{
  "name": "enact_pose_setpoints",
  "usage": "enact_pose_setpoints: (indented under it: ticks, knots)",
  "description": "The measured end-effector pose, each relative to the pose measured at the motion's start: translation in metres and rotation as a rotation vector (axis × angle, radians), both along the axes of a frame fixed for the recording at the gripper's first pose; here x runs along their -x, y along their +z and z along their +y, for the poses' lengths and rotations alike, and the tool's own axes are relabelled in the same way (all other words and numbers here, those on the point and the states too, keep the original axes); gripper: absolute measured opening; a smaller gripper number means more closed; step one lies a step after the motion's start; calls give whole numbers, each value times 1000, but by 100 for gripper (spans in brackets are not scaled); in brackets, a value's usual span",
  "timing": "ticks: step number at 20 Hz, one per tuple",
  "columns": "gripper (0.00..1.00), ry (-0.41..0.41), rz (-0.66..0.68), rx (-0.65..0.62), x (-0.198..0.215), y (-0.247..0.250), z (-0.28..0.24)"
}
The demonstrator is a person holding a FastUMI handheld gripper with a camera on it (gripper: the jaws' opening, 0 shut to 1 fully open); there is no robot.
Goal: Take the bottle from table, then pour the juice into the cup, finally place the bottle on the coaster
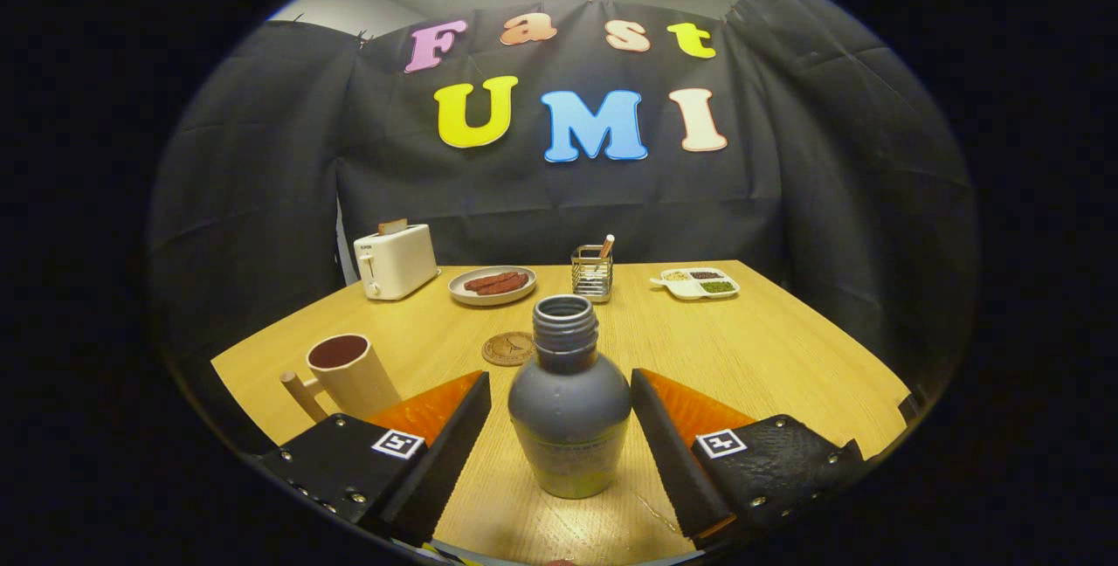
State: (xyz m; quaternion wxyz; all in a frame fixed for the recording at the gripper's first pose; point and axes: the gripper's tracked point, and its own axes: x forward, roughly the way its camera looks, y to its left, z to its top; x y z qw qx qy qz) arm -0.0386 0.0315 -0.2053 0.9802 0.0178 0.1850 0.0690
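The hand-held gripper (568, 435) is straddling the bottle (569, 426) on the table (786, 356), fingers spread, neither touching. The uncapped, rigid bottle is probably smooth and liquid-weighted; taking hold across the wide body, kept upright, is advisable.

The gripper-mounted fisheye sits low over the surface (769, 348), close behind the bottle (569, 413), facing twelve o'clock toward the booth wall, between spread fingers (454, 435).

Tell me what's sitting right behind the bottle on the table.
Behind the bottle, which stands between the open jaws of the gripper, lies a round coaster, partly covered by the bottle's shoulder. Farther back stands a wire holder.
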Motion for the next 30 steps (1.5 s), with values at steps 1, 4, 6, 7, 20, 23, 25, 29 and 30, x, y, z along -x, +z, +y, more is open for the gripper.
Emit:
enact_pose_setpoints:
  ticks: [1, 4, 6, 7, 20, 23, 25, 29, 30]
  knots:
    - [98, -2, 11, 4, 1, -5, 0]
    - [98, -19, 43, 12, 1, -20, -3]
    - [98, -26, 70, 15, 1, -29, -4]
    - [98, -29, 78, 18, 2, -32, -5]
    - [81, -20, 163, 17, 6, -59, 2]
    - [78, -11, 188, 30, 5, -59, 4]
    - [77, -4, 203, 45, 2, -58, 7]
    - [74, 10, 202, 108, -6, -46, 10]
    - [74, 19, 202, 139, -8, -43, 12]
